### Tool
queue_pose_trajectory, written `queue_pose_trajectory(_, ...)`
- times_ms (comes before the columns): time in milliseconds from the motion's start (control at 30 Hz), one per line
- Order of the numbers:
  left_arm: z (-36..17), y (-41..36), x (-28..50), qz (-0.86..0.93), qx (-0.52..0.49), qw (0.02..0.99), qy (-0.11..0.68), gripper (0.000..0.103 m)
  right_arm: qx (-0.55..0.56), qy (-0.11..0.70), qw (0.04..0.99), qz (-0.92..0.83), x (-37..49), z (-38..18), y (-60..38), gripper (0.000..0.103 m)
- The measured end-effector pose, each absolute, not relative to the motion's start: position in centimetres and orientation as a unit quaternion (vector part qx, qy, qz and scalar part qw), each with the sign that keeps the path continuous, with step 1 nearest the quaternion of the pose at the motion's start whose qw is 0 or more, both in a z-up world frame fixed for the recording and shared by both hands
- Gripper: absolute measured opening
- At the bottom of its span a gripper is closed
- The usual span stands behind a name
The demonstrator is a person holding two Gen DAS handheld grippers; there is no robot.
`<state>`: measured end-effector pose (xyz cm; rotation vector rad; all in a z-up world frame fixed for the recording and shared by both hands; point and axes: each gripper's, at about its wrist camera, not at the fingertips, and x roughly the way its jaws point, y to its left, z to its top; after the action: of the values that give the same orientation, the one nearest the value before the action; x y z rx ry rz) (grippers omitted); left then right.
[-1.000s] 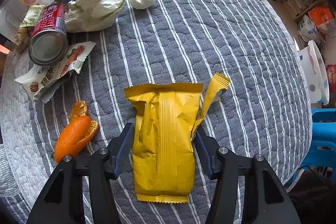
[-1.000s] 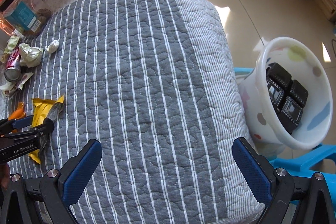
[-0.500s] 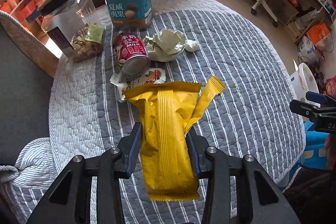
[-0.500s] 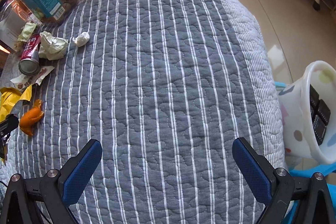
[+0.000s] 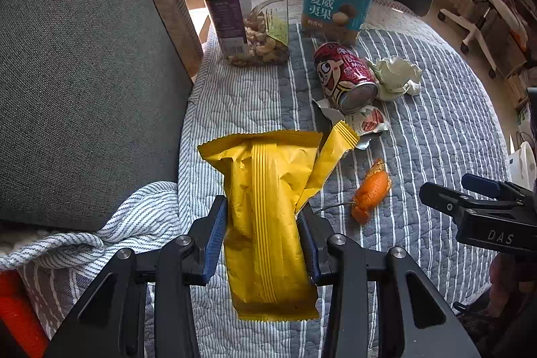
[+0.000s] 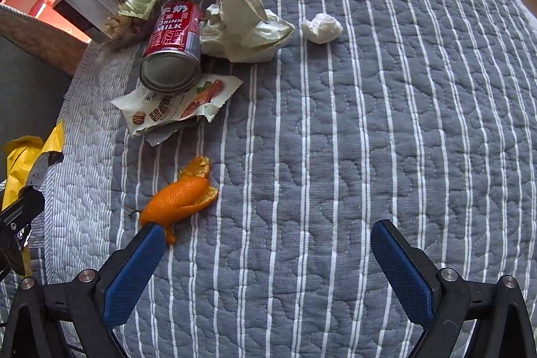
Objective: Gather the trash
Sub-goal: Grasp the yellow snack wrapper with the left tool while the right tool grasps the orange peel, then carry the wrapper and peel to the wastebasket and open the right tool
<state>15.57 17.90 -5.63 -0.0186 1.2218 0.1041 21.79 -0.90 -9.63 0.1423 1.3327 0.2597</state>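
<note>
Left tool (image 5: pixel 265 237) pinches the yellow wrapper (image 5: pixel 268 210) between its blue pads, and the wrapper hangs up off the bench (image 5: pixel 436 130). So one piece of trash is picked up but not yet thrown away. Left on the striped cloth are the red milk can (image 5: pixel 345 78), the crumpled paper (image 5: pixel 396 78), the snack packet (image 5: pixel 367 123) and the orange peel (image 5: pixel 371 192). Two nut jars (image 5: pixel 248 5) stand at the back. A second ago the wrapper lay flat on the cloth with the pads spread beside it; now it is squeezed and lifted, and the jars have come into sight.

Right tool (image 6: pixel 268 260) is spread wide with nothing between its pads. It hangs over the cloth, and the orange peel (image 6: pixel 179 198) is just by its left pad. The red milk can (image 6: pixel 173 49), the crumpled paper (image 6: pixel 243 29), a small white wad (image 6: pixel 322 27) and the snack packet (image 6: pixel 174 108) lie farther off. A second ago this view showed a white bin beside the bench; now the bin is out of sight and the trash pile is near.
</note>
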Motion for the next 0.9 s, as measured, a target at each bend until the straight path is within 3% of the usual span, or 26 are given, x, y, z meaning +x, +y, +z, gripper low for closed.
queue_pose_trajectory(267, -6.7, 20.1, 15.6, 0.055, -0.024, 0.807, 0.588, 0.042, 0.109, 0.626, 0.763, 0.117, 22.7, -12.8, 2.6, 0.074)
queue_pose_trajectory(367, -6.9, 20.0, 15.6, 0.052, -0.026, 0.805, 0.590, 0.042, 0.111, 0.628, 0.759, 0.129, 22.7, -13.3, 3.6, 0.059)
queue_pose_trajectory(433, -6.9, 19.9, 15.6, 0.049, -0.024, 0.806, 0.590, 0.042, 0.108, 0.630, 0.757, 0.135, 22.6, -13.6, 3.9, 0.044)
queue_pose_trajectory(533, -6.8, 19.7, 15.6, 0.048, -0.023, 0.807, 0.588, 0.042, 0.104, 0.625, 0.761, 0.143, 22.6, -13.2, 4.0, 0.036)
queue_pose_trajectory(900, -5.7, 18.0, 15.5, 0.015, -0.045, 0.815, 0.577, 0.042, 0.079, 0.596, 0.787, 0.140, 21.4, -9.1, -0.4, 0.030)
